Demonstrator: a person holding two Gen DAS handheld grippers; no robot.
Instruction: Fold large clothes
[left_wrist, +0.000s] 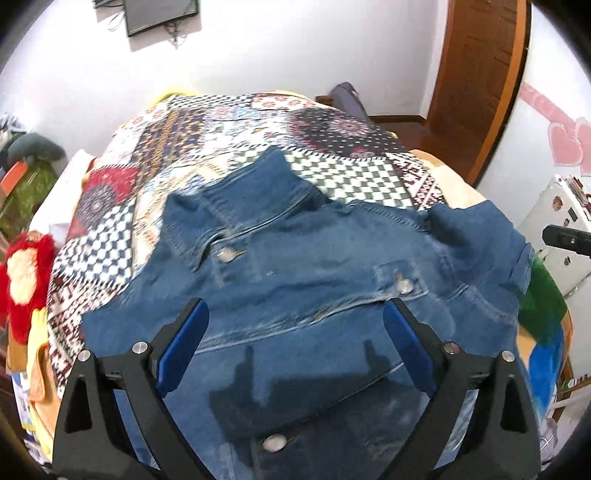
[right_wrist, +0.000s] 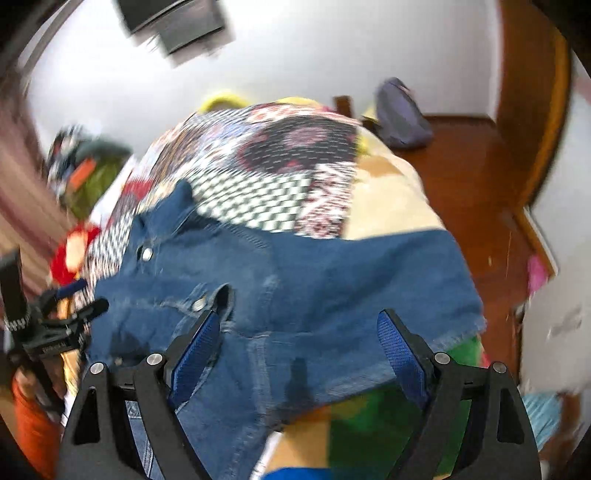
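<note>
A blue denim jacket (left_wrist: 295, 266) with metal snap buttons lies spread on a patchwork quilt (left_wrist: 229, 133) on a bed. Its collar points to the far side. My left gripper (left_wrist: 295, 314) is open and empty, hovering above the jacket's front. My right gripper (right_wrist: 299, 317) is open and empty above the jacket (right_wrist: 314, 273), over its right part near a frayed hem. The left gripper (right_wrist: 74, 314) also shows at the left edge of the right wrist view, and the right gripper's tip (left_wrist: 565, 240) shows at the right edge of the left wrist view.
A red and yellow plush toy (left_wrist: 26, 280) lies at the bed's left side. Green and blue cloth (right_wrist: 369, 428) lies under the jacket's near right edge. A wooden door (left_wrist: 476, 74) and wood floor (right_wrist: 472, 177) are at the right. A purple bag (right_wrist: 402, 114) sits beyond the bed.
</note>
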